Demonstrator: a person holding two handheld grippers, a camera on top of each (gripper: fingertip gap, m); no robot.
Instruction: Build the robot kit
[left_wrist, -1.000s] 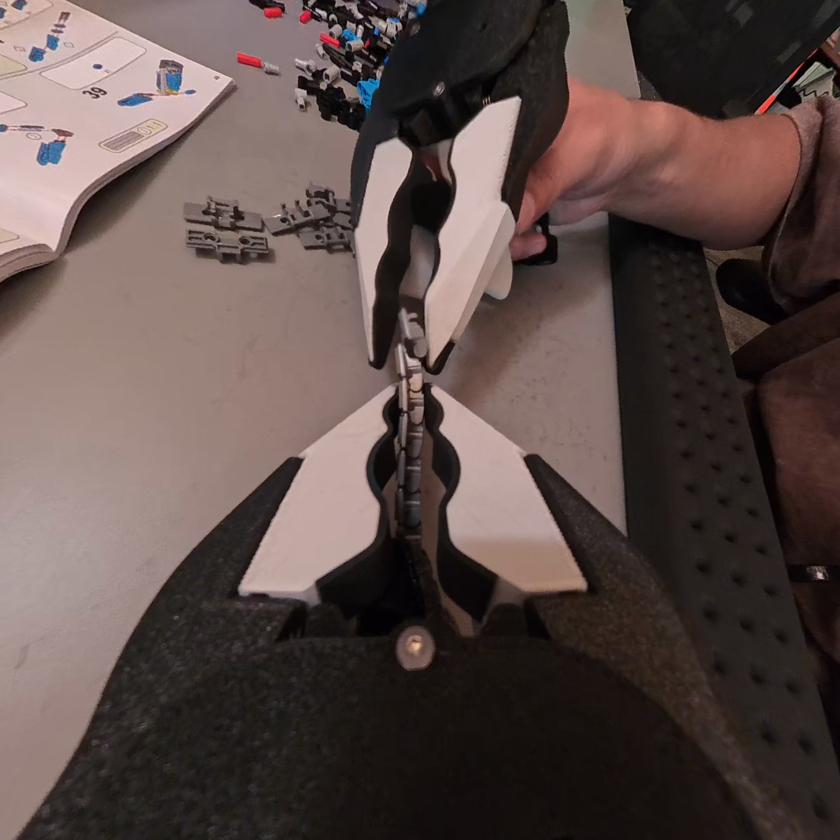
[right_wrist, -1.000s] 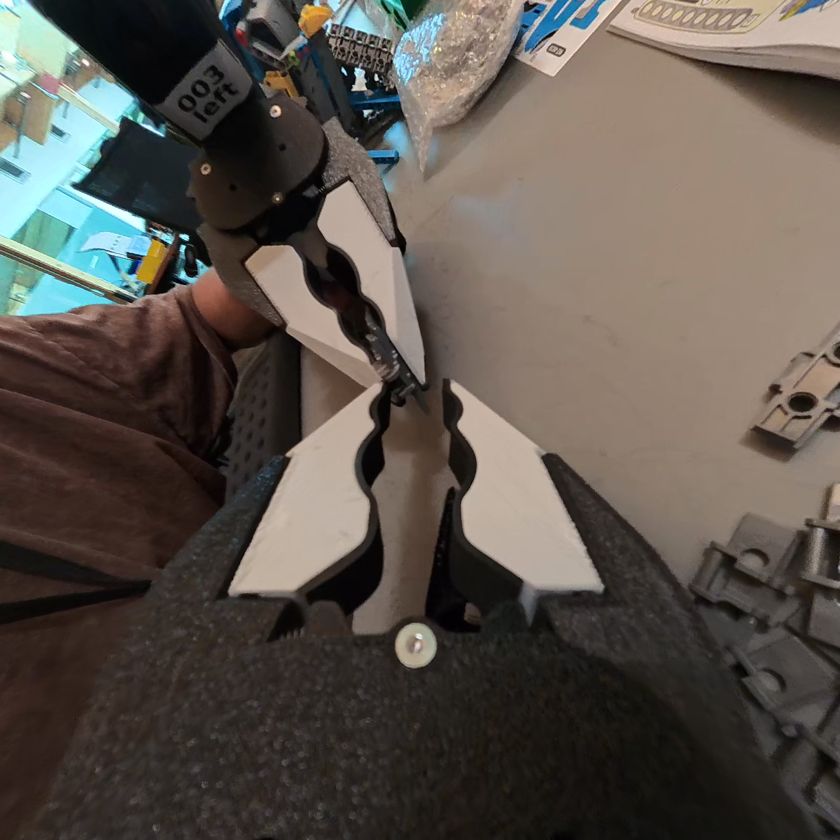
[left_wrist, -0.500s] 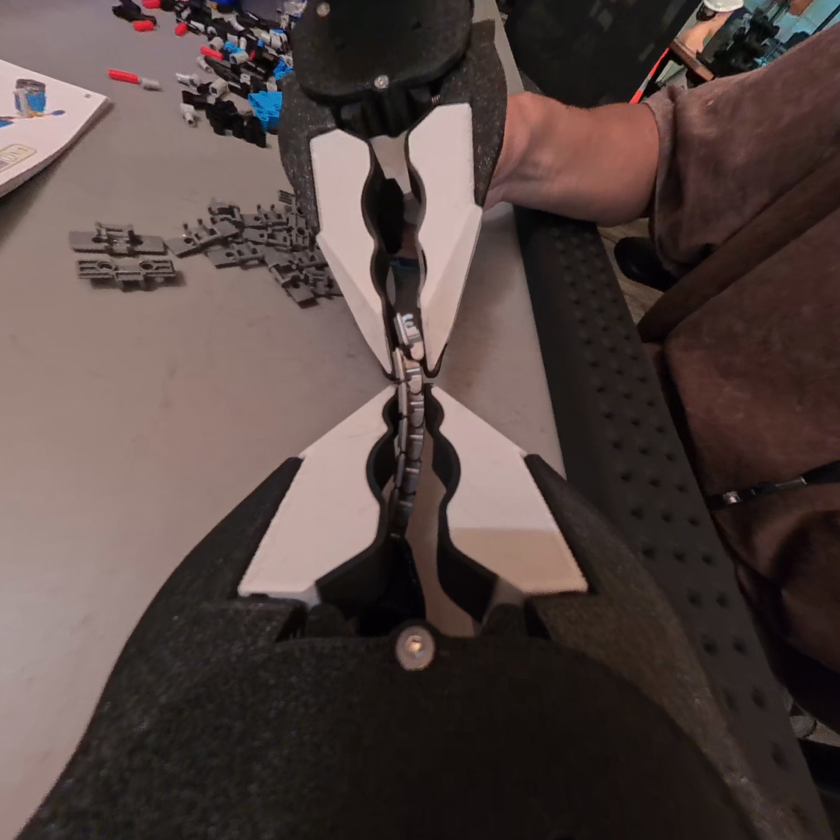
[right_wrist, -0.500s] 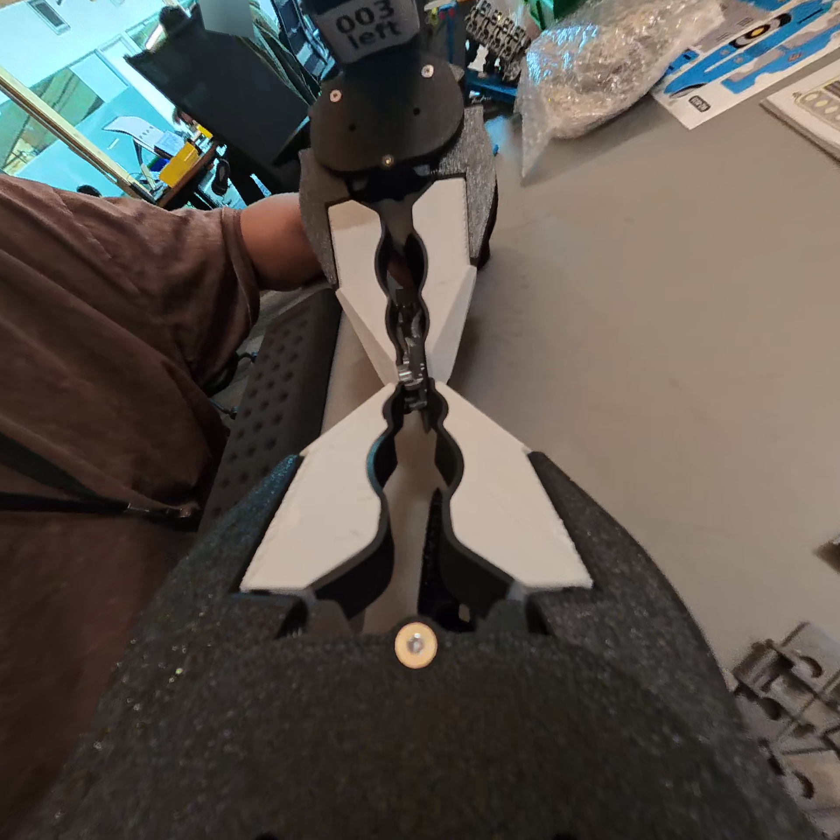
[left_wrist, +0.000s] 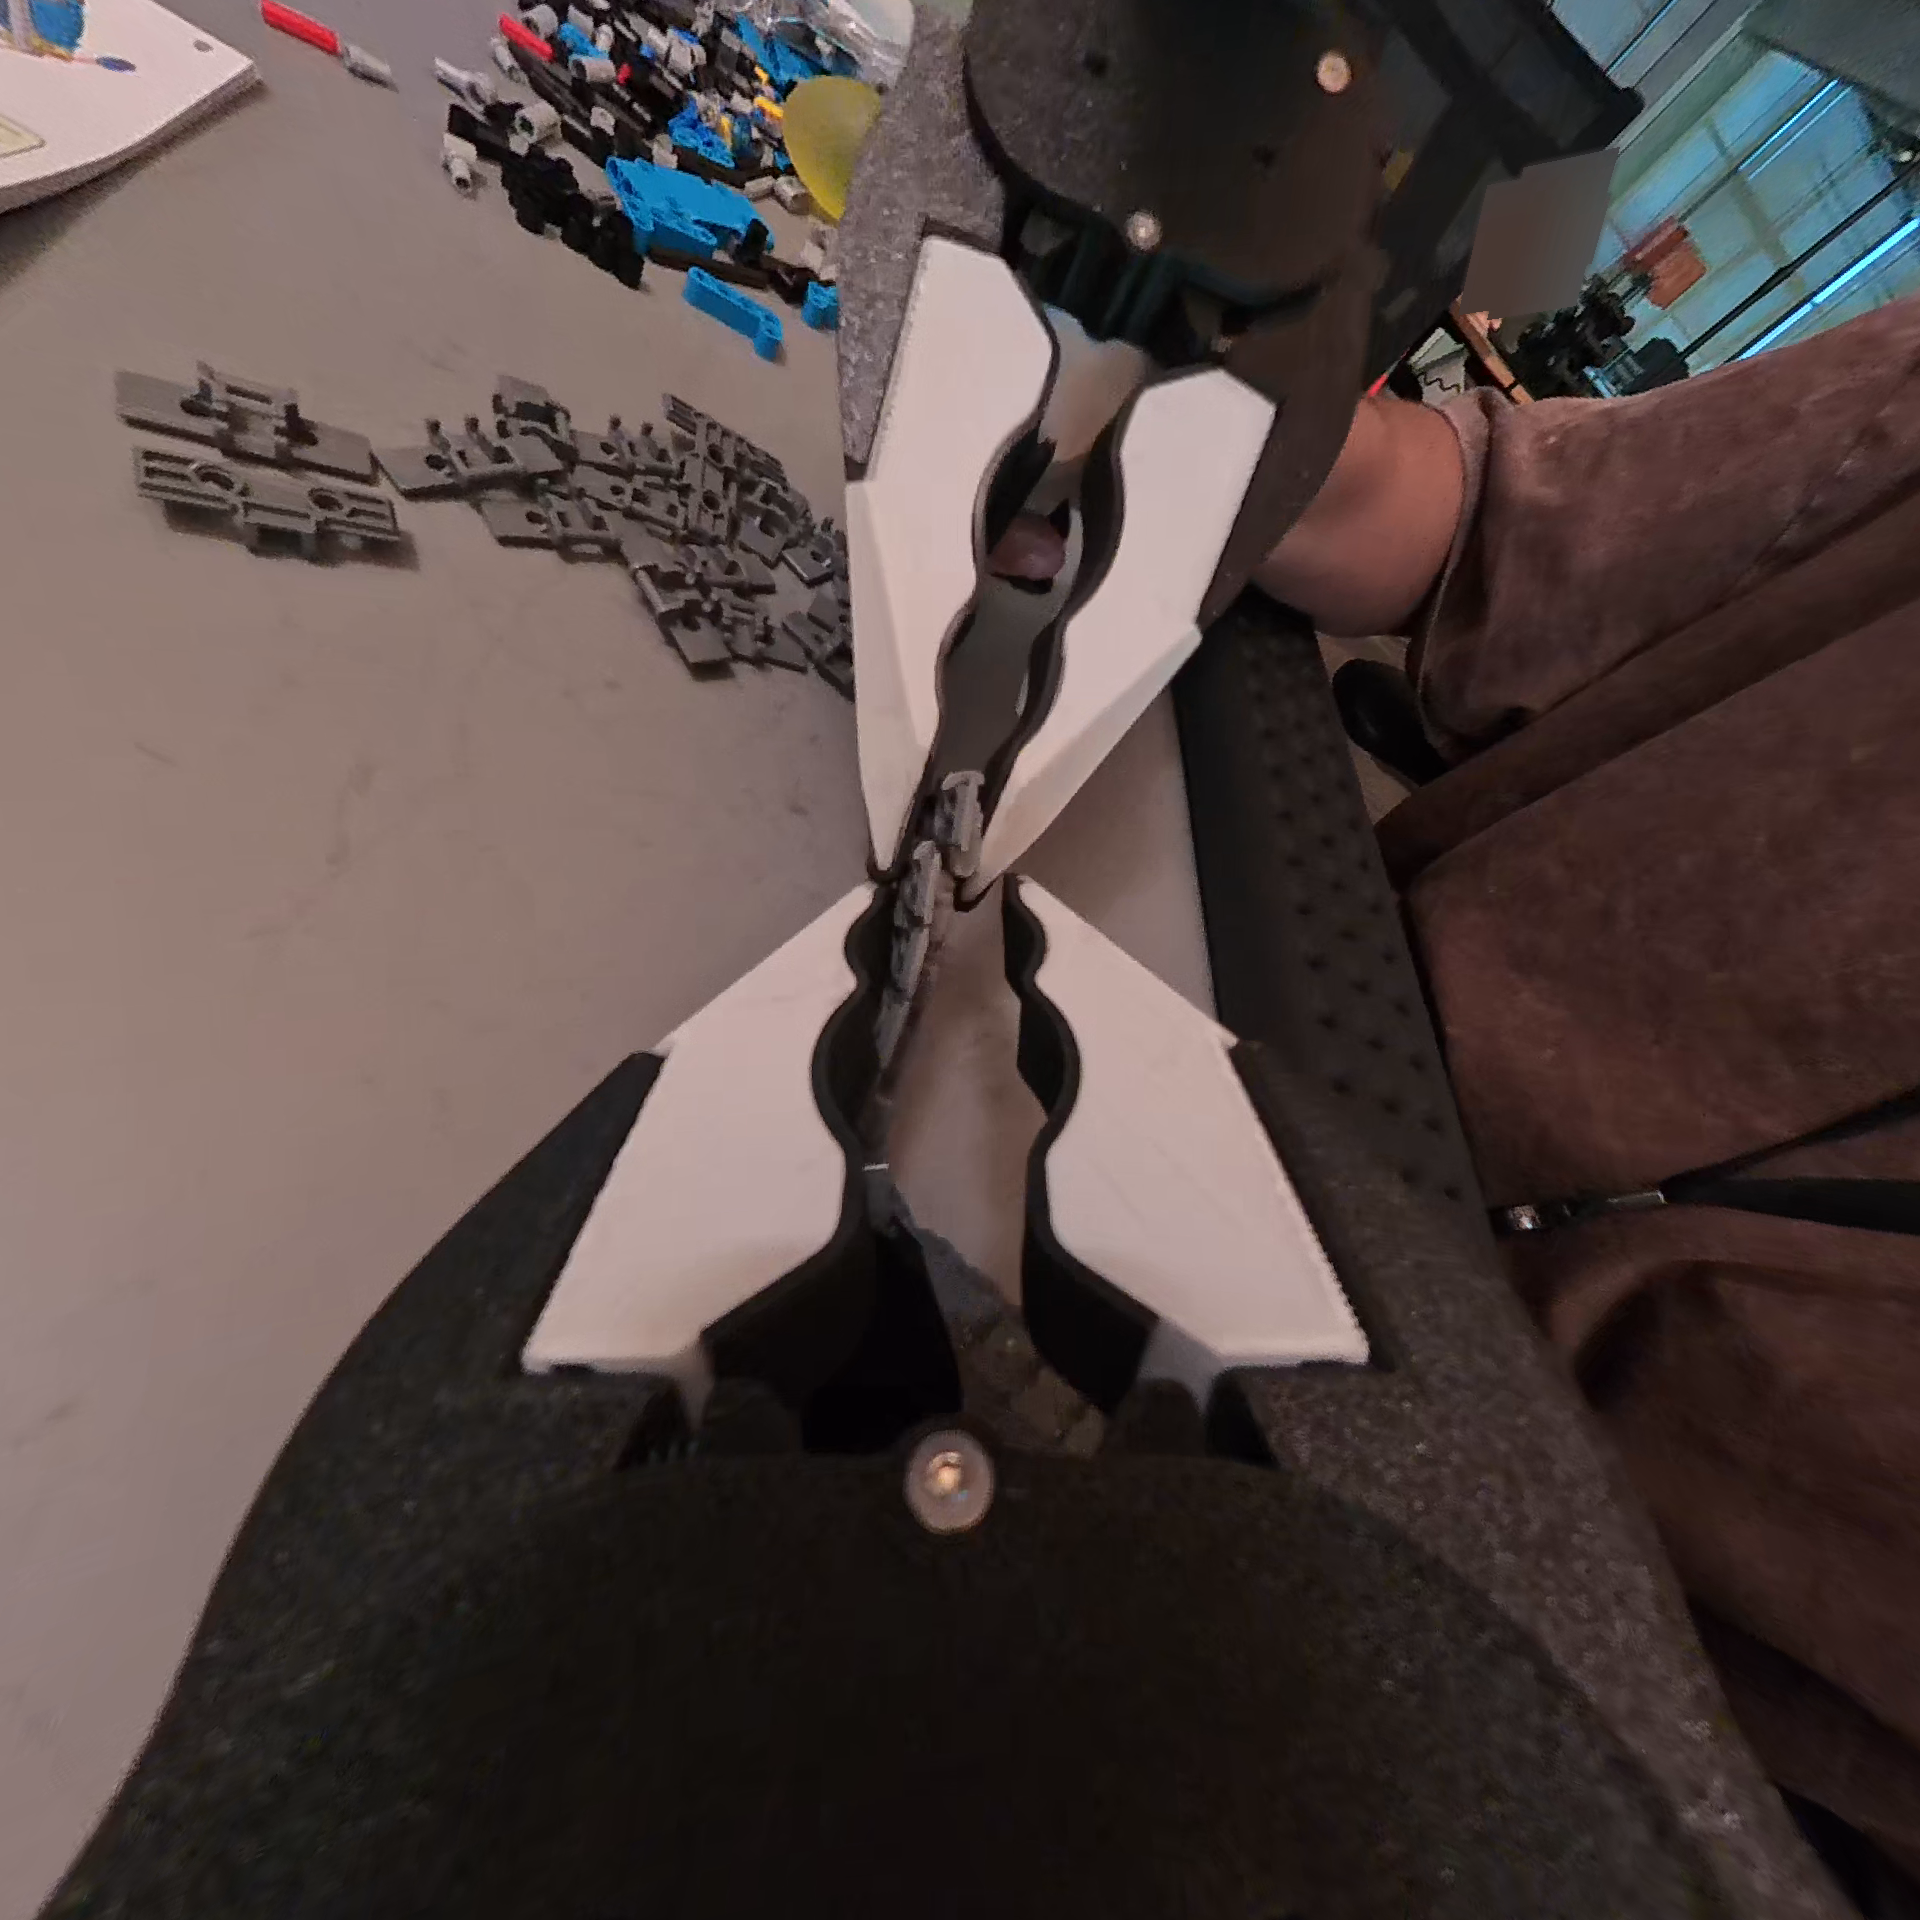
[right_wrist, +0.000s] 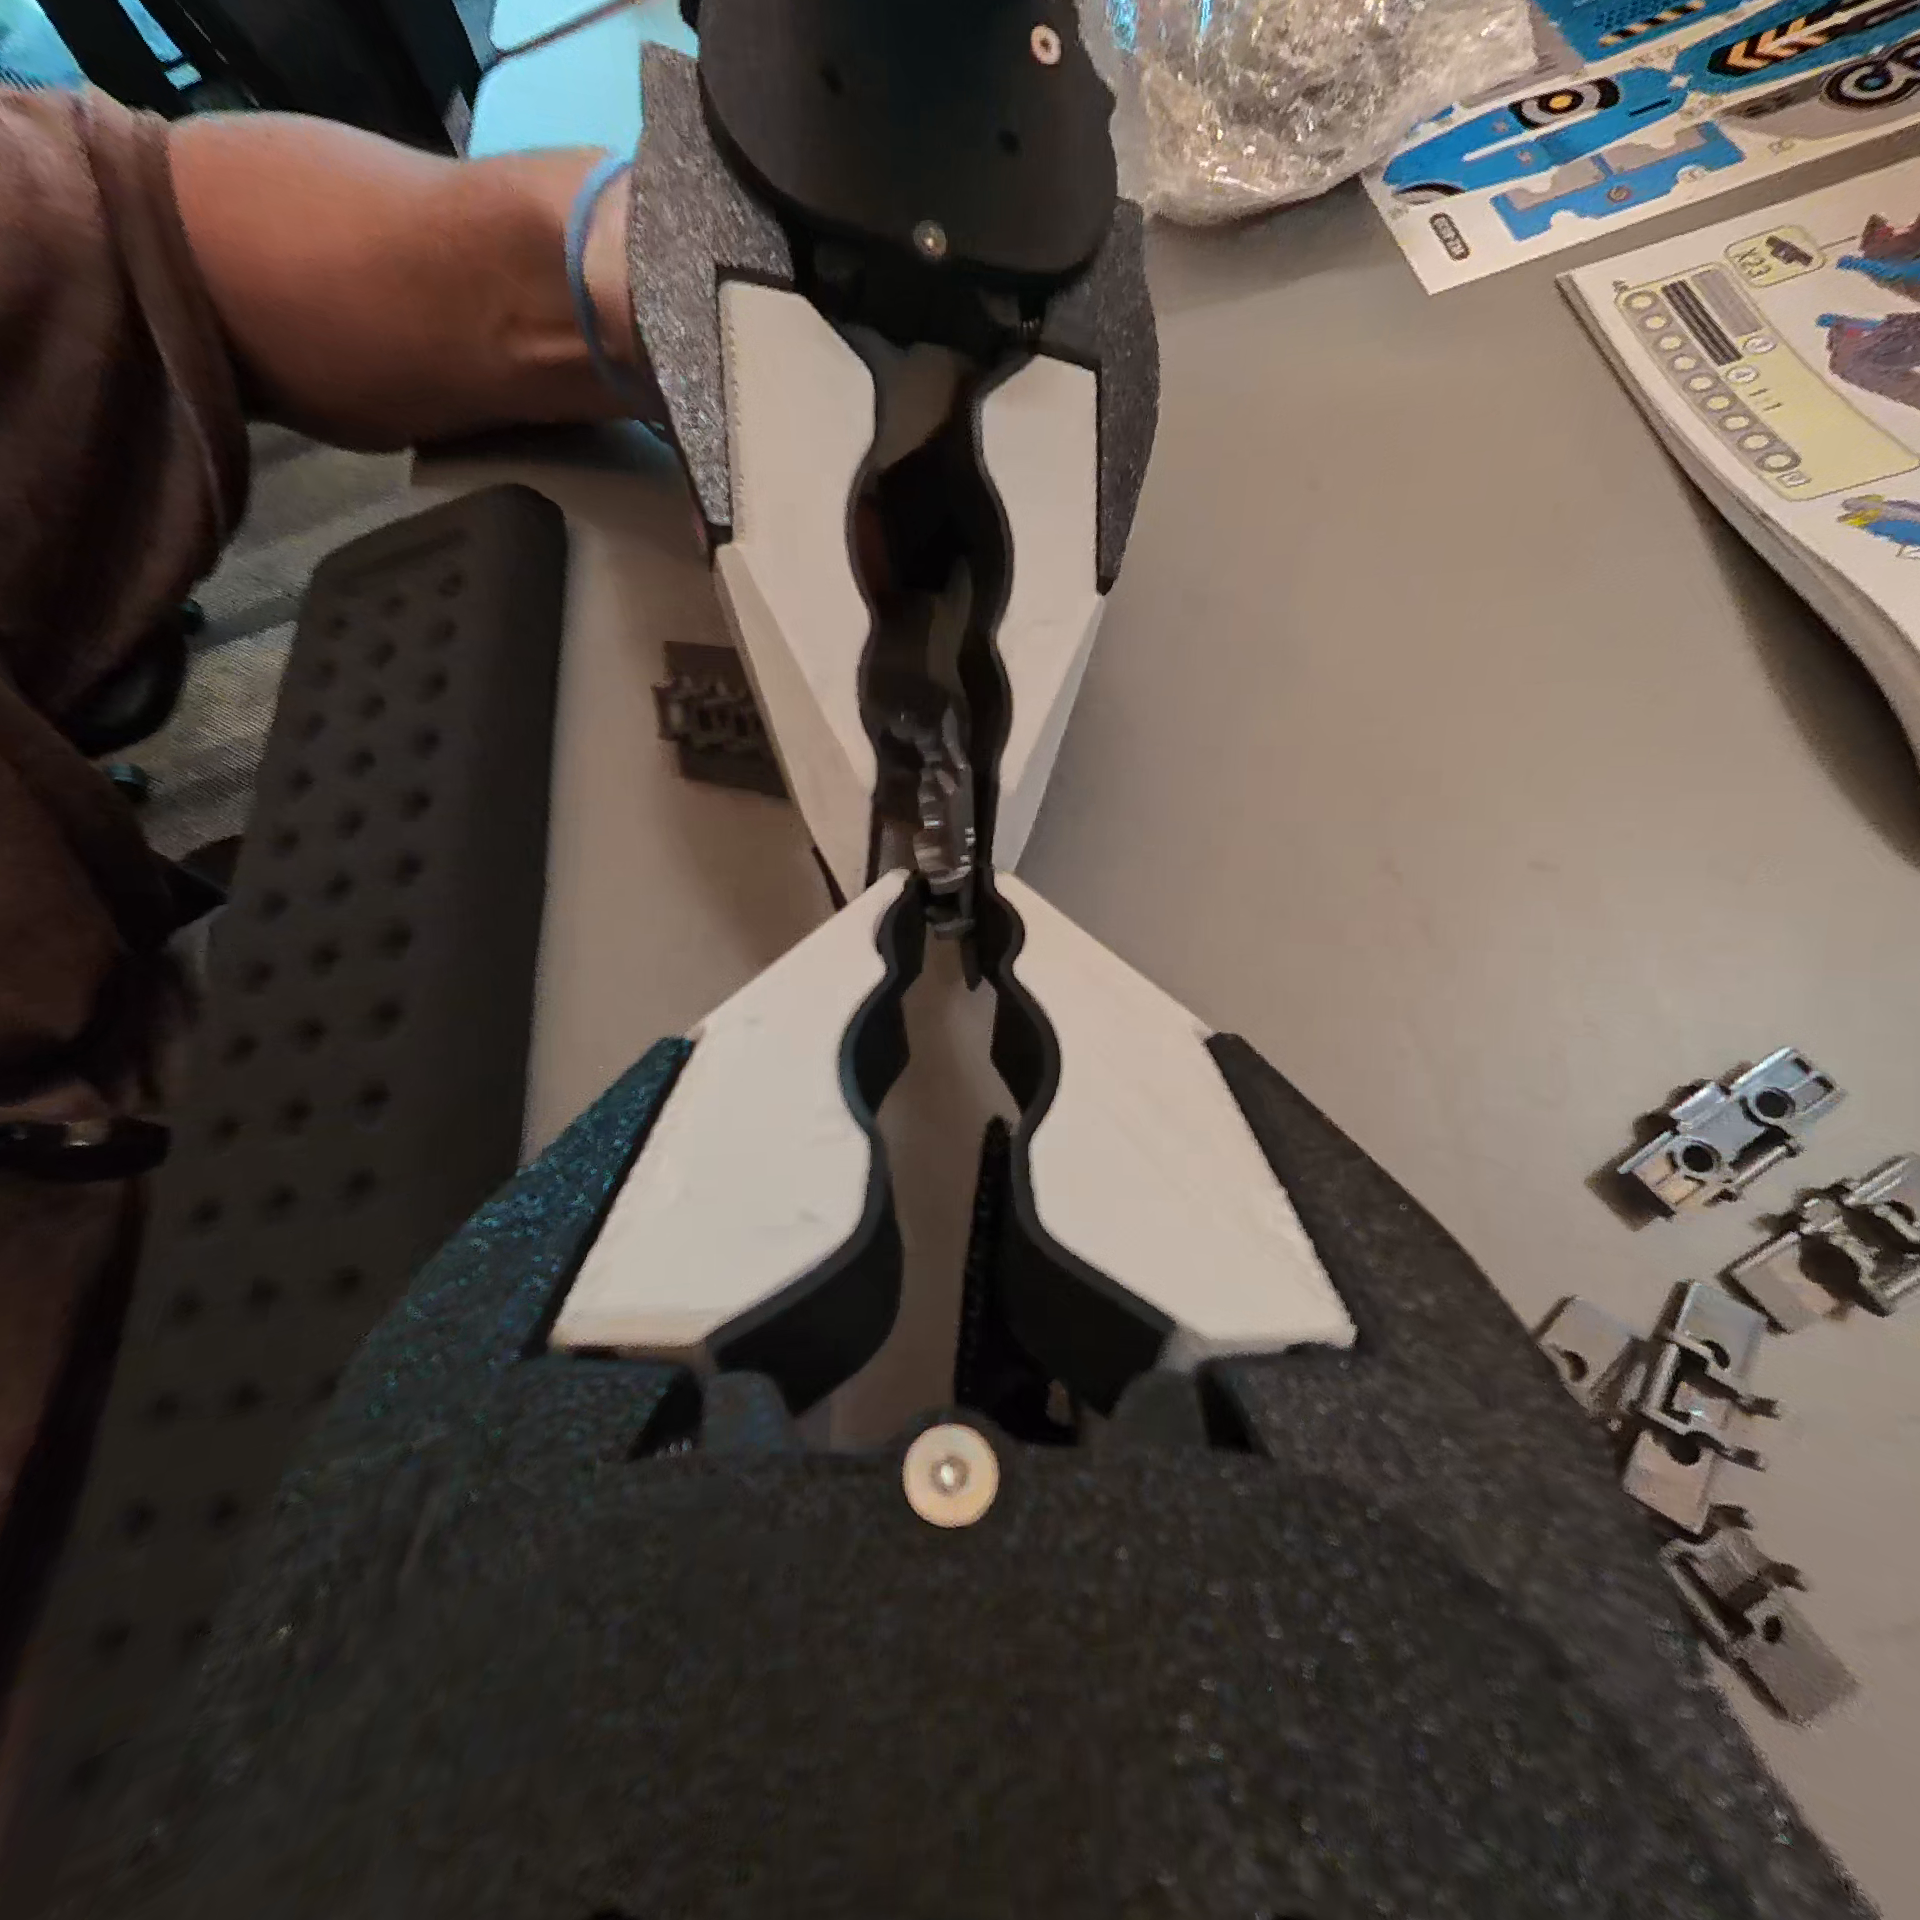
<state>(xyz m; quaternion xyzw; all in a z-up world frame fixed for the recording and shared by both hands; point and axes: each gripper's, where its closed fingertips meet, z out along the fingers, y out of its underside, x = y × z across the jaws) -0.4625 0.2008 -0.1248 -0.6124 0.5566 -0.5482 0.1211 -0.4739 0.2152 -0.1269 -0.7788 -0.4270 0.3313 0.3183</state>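
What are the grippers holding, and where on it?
Right gripper pinches the grey link chain at its end link; left gripper is open, chain against one finger.

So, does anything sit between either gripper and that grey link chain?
Nothing visible does. The grey link chain runs between the left gripper's parted fingers, against one pad. Its far end is pinched by the right gripper. The loose grey links lie aside on the table.

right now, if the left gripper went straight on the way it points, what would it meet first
Almost certainly the right gripper, tip to tip with the left gripper; the grey track chain bridges them, so there's practically no free travel.
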